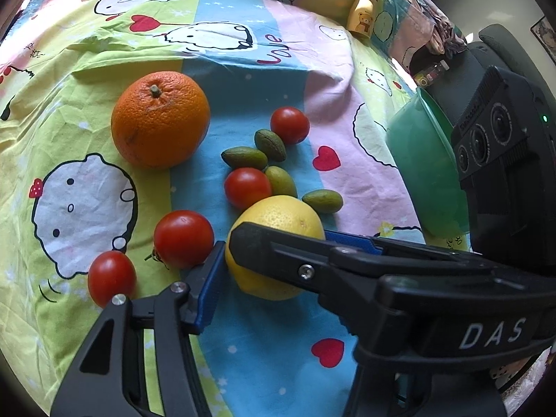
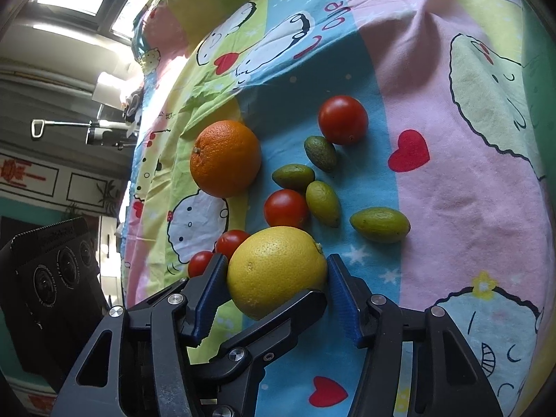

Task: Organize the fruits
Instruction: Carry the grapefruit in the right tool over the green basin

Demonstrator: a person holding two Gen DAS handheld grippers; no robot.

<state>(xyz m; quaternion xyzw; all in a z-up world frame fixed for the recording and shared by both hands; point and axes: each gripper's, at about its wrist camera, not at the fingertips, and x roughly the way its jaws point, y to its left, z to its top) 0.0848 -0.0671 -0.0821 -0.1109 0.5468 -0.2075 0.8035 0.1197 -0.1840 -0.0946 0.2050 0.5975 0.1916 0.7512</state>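
Observation:
A yellow lemon [image 1: 278, 215] [image 2: 274, 267] lies on the cartoon bedsheet [image 1: 87, 180], and both grippers grip it. My left gripper [image 1: 274, 253] has its left blue pad against the lemon's left side. Its right pad [image 1: 347, 241] meets the lemon's right edge and is mostly hidden by the right gripper's black finger [image 1: 295, 260], which crosses the fruit. My right gripper [image 2: 276, 278] has a blue pad pressed on each side of the lemon. The left gripper's finger [image 2: 278, 319] reaches in under it. An orange [image 1: 160, 120] [image 2: 226, 158] lies further back.
Several red tomatoes, one of them [image 1: 184, 238] beside the left pad, and several small green oval fruits [image 1: 245, 157] lie close around the lemon. A green bowl [image 1: 427, 160] stands at the right. A small bear-print bottle [image 1: 363, 17] stands at the far edge.

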